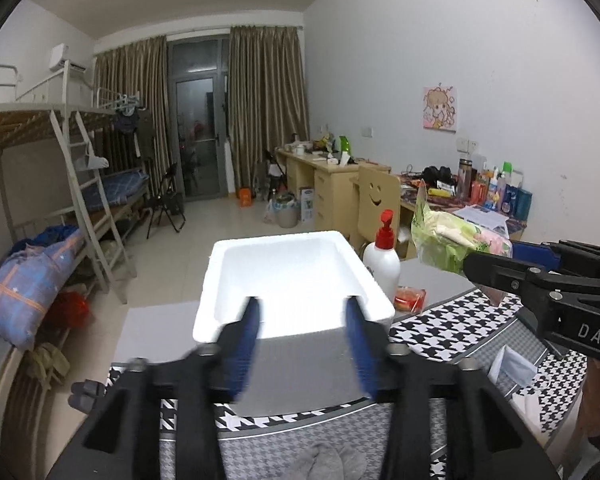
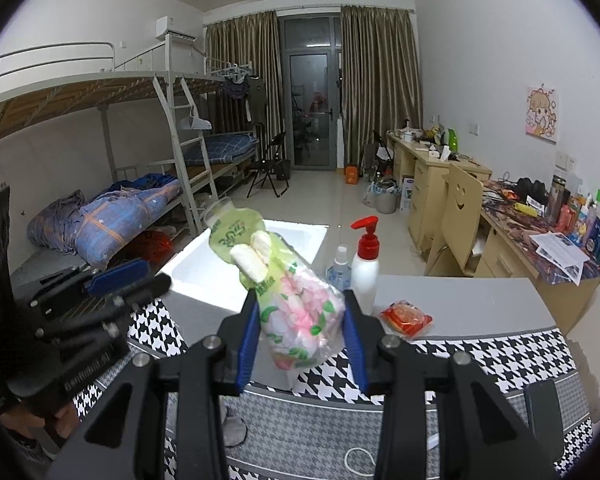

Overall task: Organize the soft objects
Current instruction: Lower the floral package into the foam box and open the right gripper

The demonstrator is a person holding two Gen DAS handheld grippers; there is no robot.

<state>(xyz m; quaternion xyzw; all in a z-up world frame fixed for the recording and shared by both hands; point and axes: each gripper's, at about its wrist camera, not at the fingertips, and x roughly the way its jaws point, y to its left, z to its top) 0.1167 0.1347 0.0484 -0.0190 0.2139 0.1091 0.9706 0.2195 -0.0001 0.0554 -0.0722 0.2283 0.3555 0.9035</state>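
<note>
the right gripper point(image 2: 300, 334) pinches a light, squashy floral plastic pack point(image 2: 296, 304) at its fuller lower half, likely slippery, while the left gripper point(image 1: 302, 338) gapes wide and empty.

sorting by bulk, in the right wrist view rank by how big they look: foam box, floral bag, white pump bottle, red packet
1. floral bag, though it is held close to the camera, so its lead is unsure
2. white foam box, partly hidden by it
3. white pump bottle
4. red packet
</note>
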